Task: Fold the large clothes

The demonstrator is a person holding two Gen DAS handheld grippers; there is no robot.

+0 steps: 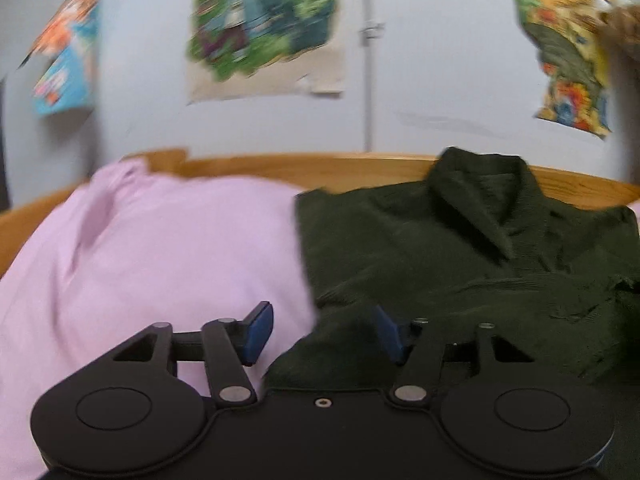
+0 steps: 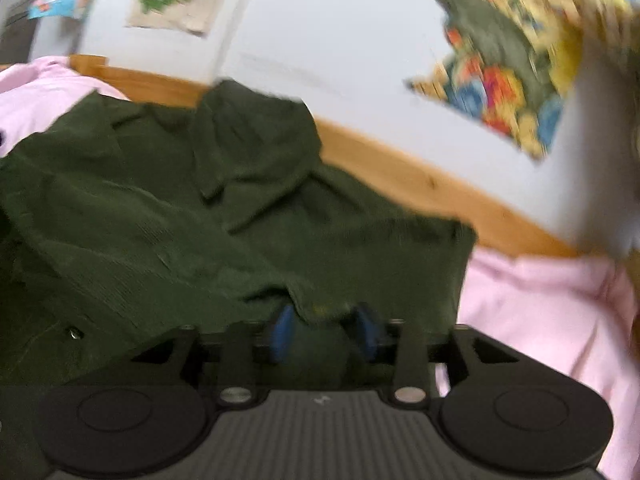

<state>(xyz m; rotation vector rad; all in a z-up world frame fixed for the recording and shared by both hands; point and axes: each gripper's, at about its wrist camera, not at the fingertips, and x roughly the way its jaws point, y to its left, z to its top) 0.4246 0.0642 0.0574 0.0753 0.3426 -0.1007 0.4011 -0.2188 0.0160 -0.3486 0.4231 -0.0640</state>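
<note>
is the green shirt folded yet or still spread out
Partly folded: the green shirt has both sides turned in to straight edges on the pink sheet, collar on top.

Beyond the fingers [image 1: 260, 332], a wood-framed bed [image 1: 320, 166] carries a pink sheet [image 1: 160, 248], with a dark green shirt [image 1: 460, 248] spread on it.

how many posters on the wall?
3: an orange and blue poster at left, a green poster in the middle, a yellow floral poster at right. More may lie out of frame.

Soft even light, motion blur, fisheye-warped edges
</note>
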